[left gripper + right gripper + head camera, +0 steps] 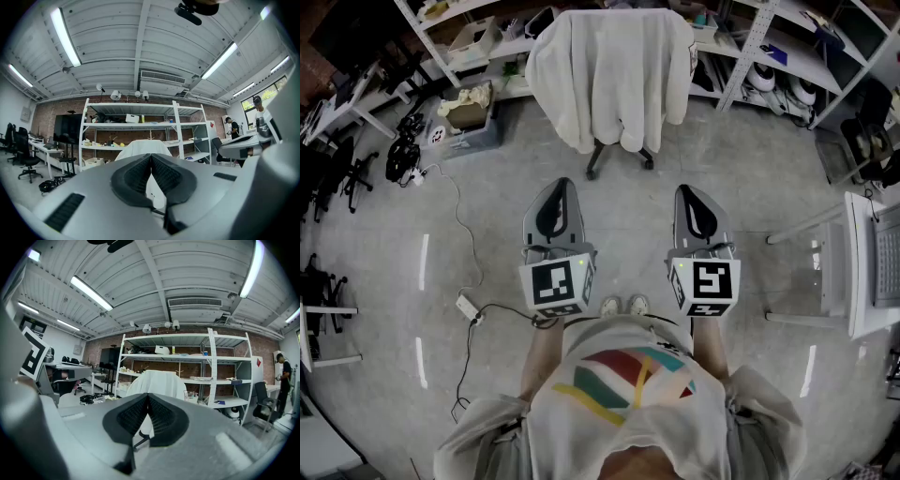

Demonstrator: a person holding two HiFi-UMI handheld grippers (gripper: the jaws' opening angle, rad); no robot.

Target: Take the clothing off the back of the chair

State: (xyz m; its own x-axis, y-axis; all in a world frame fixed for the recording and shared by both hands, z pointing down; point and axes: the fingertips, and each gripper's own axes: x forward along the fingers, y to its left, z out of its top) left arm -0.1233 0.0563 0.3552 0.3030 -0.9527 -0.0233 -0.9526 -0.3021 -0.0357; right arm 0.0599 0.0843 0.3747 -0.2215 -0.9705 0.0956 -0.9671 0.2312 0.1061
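Note:
A white garment [612, 77] hangs draped over the back of a wheeled office chair [620, 156] at the top middle of the head view. It also shows ahead as the white garment [142, 148] in the left gripper view and the white garment [157, 384] in the right gripper view. My left gripper [555, 190] and right gripper [692, 195] are held level side by side, well short of the chair. Both are shut with nothing between the jaws; the pads meet at the tips of the left gripper [150, 156] and the right gripper [147, 396].
White shelving [741, 42] full of items runs behind the chair. A box [470, 105] and cables [461, 225] lie on the floor at left, with black chairs [328, 173] beyond. A white desk [868, 262] stands at right. A person [283, 371] stands far right.

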